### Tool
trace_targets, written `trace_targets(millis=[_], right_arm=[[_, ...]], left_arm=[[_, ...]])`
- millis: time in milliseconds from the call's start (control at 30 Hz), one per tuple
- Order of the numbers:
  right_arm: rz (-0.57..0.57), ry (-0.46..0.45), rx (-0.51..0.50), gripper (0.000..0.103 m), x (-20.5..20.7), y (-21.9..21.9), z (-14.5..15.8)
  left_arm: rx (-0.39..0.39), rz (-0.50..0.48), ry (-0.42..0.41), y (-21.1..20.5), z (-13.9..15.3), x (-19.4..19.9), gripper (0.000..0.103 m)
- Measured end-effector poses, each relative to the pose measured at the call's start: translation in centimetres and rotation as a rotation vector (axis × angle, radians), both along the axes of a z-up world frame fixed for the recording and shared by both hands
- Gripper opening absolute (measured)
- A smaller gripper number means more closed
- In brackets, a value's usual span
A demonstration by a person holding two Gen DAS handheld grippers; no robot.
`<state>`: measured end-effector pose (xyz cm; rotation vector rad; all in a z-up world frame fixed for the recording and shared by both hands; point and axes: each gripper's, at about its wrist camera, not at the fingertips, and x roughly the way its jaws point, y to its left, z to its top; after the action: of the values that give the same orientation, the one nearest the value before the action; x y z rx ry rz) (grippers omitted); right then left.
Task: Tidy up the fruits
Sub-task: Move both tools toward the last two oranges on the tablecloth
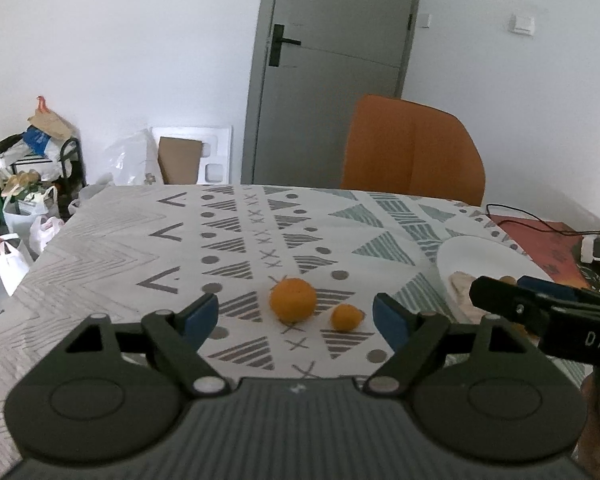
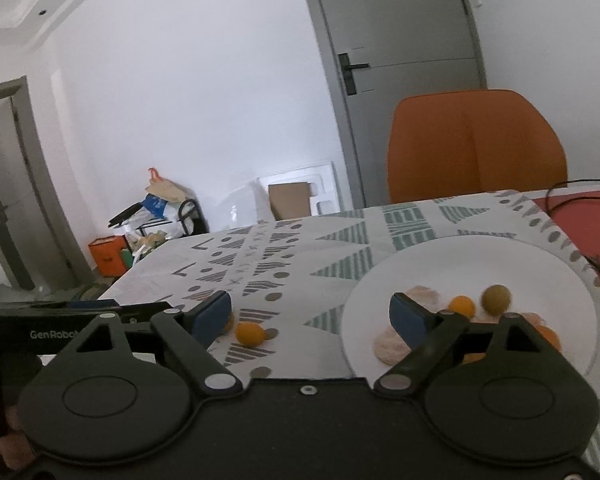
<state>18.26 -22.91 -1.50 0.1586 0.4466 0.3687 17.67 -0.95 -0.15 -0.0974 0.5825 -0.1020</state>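
A large orange (image 1: pixel 293 299) and a small orange fruit (image 1: pixel 345 317) lie on the patterned tablecloth (image 1: pixel 140 240), between and just beyond the fingers of my open, empty left gripper (image 1: pixel 294 314). The small fruit also shows in the right wrist view (image 2: pixel 250 333). A white plate (image 2: pixel 500 256) at the right holds a small orange fruit (image 2: pixel 462 305), a greenish-yellow fruit (image 2: pixel 496 299), other orange fruit partly hidden, and pale peeled pieces (image 2: pixel 388 346). My right gripper (image 2: pixel 310 314) is open and empty, just above the plate's left rim. It also shows in the left wrist view (image 1: pixel 540 308), over the plate (image 1: pixel 480 256).
An orange chair (image 1: pixel 412 148) stands at the table's far side before a grey door (image 1: pixel 332 68). A red mat (image 1: pixel 540 244) with a black cable (image 2: pixel 572 196) lies right of the plate. Bags and boxes (image 1: pixel 32 184) clutter the floor at the left.
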Motion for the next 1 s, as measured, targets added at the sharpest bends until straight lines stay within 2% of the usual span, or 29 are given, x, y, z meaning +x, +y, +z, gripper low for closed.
trace_targets(millis=[667,867,1000], right_arm=[[0.094,0.033,-0.067,0.088,2.5,4.2,-0.3],[0.118,0.065,-0.093,0.074,3.4,5.3,-1.2],[0.127,0.11,-0.104,0.056,4.2,5.9,-2.0]], left_arm=[[-0.014,0.035,0.035,3.0,-1.1,2.2,0.083],[-0.019,0.047,0.056,3.7,-1.9,2.9,0.083],[-0.022,0.059,0.071,4.2,-2.4,3.3,0.083]])
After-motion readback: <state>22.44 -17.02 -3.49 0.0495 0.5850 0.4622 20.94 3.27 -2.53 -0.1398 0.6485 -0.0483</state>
